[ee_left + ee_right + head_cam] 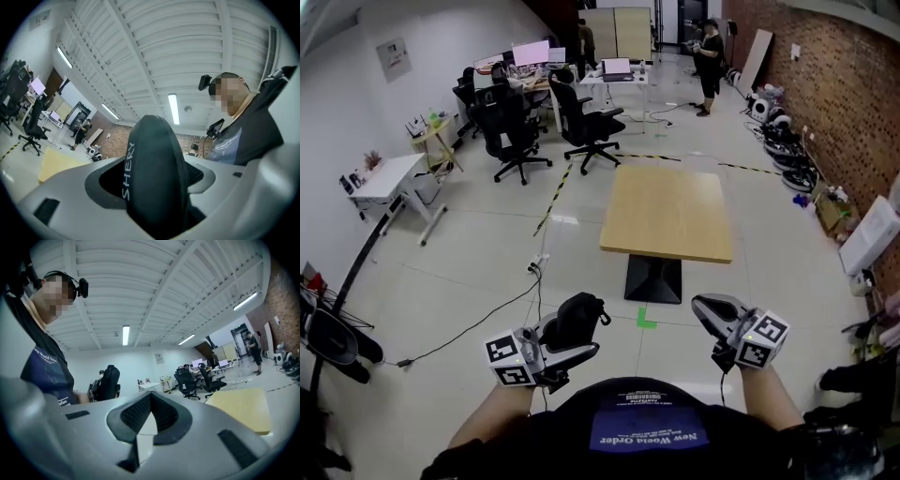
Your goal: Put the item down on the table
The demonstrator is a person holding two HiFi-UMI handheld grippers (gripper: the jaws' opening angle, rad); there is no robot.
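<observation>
As my L gripper [579, 345] clamps the black case [576, 319] close to my body | R gripper [705, 307] jaws pressed together, empty | step: carrying, I judge | next: walk fwd to table [667, 214], well ahead, lower case onto top, release.

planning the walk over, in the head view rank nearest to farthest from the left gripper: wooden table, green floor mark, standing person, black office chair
1. green floor mark, on the floor just ahead-right of the left gripper
2. wooden table, ahead in mid-room
3. black office chair, beyond the table, to the left
4. standing person, far end of the room
</observation>
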